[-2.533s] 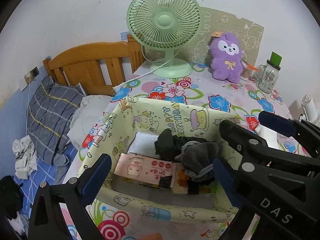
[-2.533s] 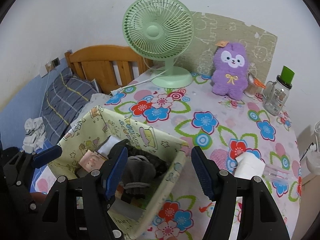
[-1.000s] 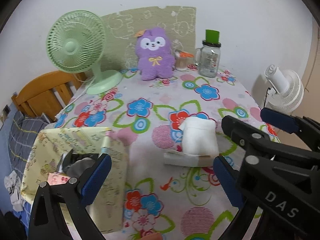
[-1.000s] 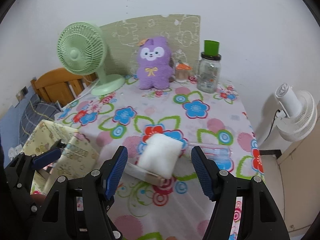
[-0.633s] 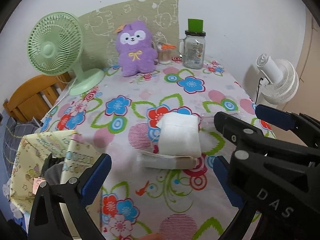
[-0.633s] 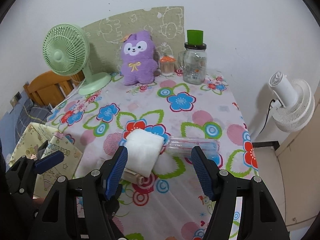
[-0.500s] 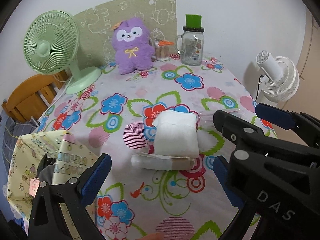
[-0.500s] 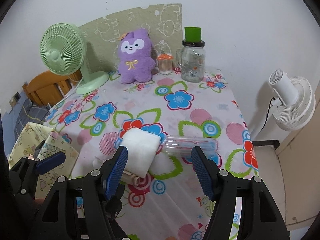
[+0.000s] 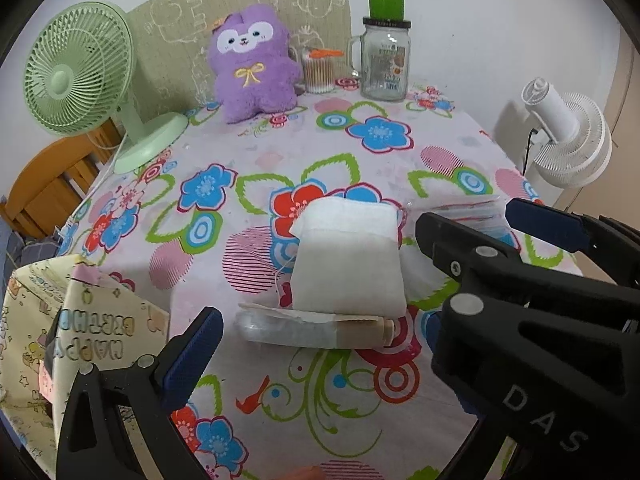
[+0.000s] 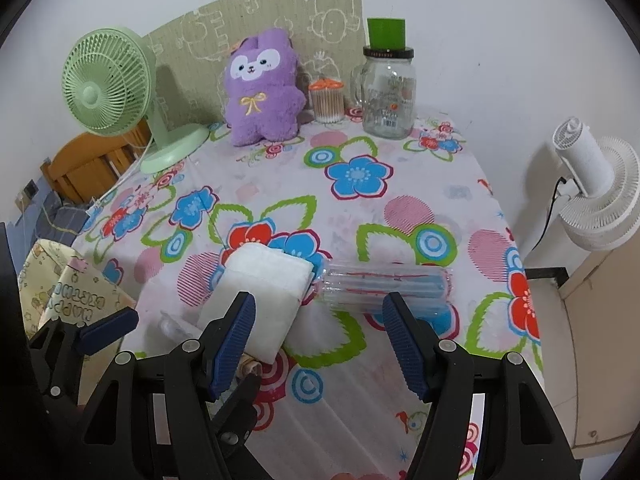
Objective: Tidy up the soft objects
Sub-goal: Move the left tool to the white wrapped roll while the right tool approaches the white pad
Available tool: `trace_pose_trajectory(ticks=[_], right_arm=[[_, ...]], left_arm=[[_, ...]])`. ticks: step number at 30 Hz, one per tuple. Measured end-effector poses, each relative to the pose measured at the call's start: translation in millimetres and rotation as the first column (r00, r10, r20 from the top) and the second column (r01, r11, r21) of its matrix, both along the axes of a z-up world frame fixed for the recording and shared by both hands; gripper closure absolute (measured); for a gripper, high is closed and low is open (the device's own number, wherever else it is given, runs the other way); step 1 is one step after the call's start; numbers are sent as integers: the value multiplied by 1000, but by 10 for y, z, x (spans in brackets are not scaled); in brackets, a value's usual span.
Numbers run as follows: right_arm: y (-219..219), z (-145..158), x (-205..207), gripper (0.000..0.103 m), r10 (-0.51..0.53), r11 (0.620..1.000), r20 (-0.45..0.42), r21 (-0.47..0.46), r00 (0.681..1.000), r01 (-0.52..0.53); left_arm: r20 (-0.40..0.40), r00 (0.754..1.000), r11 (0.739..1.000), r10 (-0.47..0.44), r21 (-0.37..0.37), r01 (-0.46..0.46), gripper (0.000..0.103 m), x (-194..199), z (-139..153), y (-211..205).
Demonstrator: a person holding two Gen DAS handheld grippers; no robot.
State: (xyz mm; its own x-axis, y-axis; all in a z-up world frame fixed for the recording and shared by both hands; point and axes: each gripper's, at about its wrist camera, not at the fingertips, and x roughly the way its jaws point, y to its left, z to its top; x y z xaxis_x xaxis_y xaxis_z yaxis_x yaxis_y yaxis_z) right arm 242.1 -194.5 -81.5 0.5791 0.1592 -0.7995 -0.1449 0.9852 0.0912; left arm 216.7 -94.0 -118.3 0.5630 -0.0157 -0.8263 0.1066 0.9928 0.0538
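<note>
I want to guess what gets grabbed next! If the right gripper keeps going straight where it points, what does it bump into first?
Probably the clear plastic tube lying on the flowered tablecloth. It sits between the open right gripper fingers' line. The white folded cloth lies by the left finger, so depth is unsure.

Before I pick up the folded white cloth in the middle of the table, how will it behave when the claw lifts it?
The white cloth looks thick and folded, so it will probably squash under the pads and sag at its free edges. It seems light for its size. It rests partly on a flat clear packet, so that may shift when the cloth is lifted.
</note>
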Motion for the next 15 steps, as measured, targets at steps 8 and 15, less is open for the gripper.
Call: trace_pose_trajectory(ticks=[8,15], right_arm=[[-7,-152,122,34,1,1000,-25,2,1000,-1],[-35,-240,180,34,-1,1000,-40,4,999,1]], left_arm=[[-38,999,1000,3,4,-3,1,120,-170,-7],[-59,998,1000,5,3,-4,0,201,-268,-6]])
